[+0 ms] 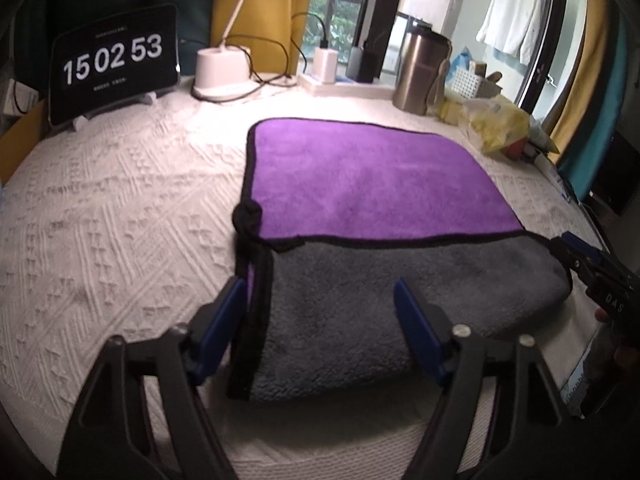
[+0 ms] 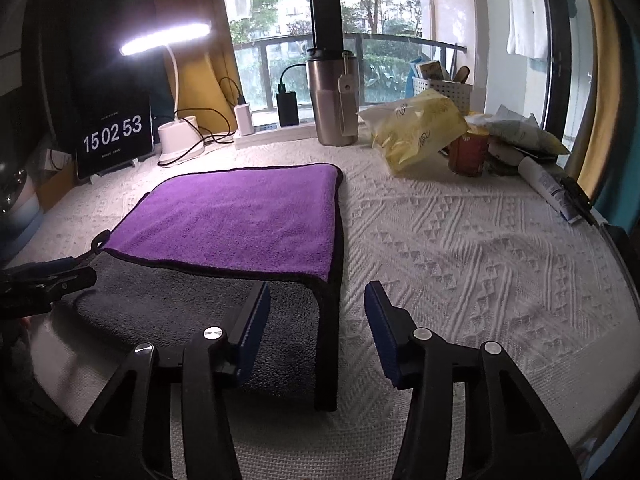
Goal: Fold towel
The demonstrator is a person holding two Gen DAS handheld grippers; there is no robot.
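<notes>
The left gripper [image 1: 320, 312] is nearest in the left wrist view, its jaws spread wide and holding nothing. The left blue pad [image 1: 222, 322] sits just outside the towel's black-bound left edge; the other pad lies over the grey face of the towel [image 1: 360, 248]. The left near corner of the towel therefore lies between the jaws, but whether the pads touch the fabric cannot be told.

The right gripper [image 2: 316, 328] shows the mirror arrangement in the right wrist view. Its jaws are also wide apart and hold nothing. One pad lies over the grey face, the other over the bare white textured cover of the counter [image 2: 460, 248], with the towel's black-bound right edge between them.

The towel is partly folded: the near portion is turned over grey side up, and its black-edged border lies across the purple face farther away. A small black hanging loop [image 1: 248, 216] sits at the left end of that border. The purple portion lies flat on the counter.

Along the far edge stand a tablet clock [image 1: 114, 60] reading 15 02 53, a lit white desk lamp [image 2: 176, 80], a steel tumbler [image 2: 332, 96], a yellow plastic bag [image 2: 420, 128] and a white basket [image 2: 444, 94] before the window.
</notes>
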